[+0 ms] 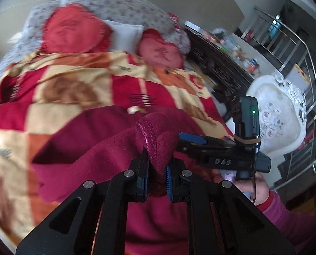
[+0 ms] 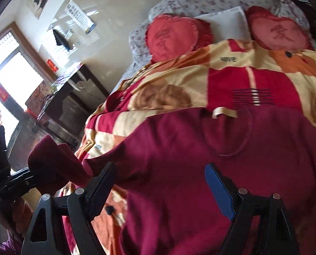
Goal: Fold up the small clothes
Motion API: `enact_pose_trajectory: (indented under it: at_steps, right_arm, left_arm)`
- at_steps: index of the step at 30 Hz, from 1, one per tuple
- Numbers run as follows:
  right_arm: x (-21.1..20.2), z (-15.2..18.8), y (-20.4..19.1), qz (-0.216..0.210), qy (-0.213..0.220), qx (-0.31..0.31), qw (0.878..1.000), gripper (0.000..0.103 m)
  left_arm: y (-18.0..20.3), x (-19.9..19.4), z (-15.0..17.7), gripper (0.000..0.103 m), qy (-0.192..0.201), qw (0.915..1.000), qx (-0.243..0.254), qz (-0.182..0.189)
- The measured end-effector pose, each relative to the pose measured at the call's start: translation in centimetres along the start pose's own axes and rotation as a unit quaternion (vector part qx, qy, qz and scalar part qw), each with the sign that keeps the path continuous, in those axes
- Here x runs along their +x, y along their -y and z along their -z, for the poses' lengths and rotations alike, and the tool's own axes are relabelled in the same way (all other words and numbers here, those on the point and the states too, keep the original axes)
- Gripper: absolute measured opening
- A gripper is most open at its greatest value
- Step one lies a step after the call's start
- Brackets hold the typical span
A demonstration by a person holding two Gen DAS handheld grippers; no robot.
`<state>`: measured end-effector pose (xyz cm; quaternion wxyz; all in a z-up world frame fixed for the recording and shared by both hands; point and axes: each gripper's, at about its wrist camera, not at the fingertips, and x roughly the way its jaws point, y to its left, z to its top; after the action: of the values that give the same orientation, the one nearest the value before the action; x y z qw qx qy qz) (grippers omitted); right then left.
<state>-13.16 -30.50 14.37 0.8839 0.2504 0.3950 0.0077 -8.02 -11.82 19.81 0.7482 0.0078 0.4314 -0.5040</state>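
Note:
A dark red fleece garment [image 2: 232, 148] lies spread on the bed's patterned blanket [image 2: 179, 80]. My left gripper [image 1: 156, 170] is shut on a bunched hem of the garment [image 1: 153, 142] and holds it lifted above the blanket. In the right wrist view the left gripper [image 2: 33, 176] shows at the far left with that red cloth in it. My right gripper [image 2: 160, 182] is open, its jaws wide apart over the garment's body, holding nothing. The right gripper [image 1: 180, 139] also shows in the left wrist view, to the right of the held hem.
Two red heart-shaped cushions [image 1: 73, 29] [image 1: 160, 52] and a white pillow [image 1: 126, 34] lie at the bed's head. A dark wooden cabinet [image 1: 219, 63] with clutter, a white armchair [image 1: 274, 114] and a metal railing [image 1: 306, 80] stand to the right. A dark cabinet [image 2: 58, 110] stands left of the bed.

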Motion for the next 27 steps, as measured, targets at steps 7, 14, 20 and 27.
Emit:
enact_pose_trajectory:
  at_steps: [7,14,20,27]
  right_arm:
    - [-5.3,2.0,11.5,0.069,0.026,0.083,0.994,0.084]
    - [-7.6,4.5,16.0,0.102,0.024,0.121,0.987,0.087]
    - [-7.1,4.3,15.9,0.088,0.016,0.120,0.989,0.087]
    - [-4.3,3.9,11.6,0.080,-0.008,0.054,0.995,0.087]
  left_arm:
    - [6.5,12.4,-1.6,0.011,-0.042,0.9989,0.022,0.003]
    - [7.3,14.5,-0.2,0.037,-0.090,0.9959,0.008,0.003]
    - [4.9,6.7,1.3,0.067,-0.008,0.9968,0.063,-0.048]
    - [-3.7,5.4,4.5,0.067,-0.010,0.9804,0.014,-0.196]
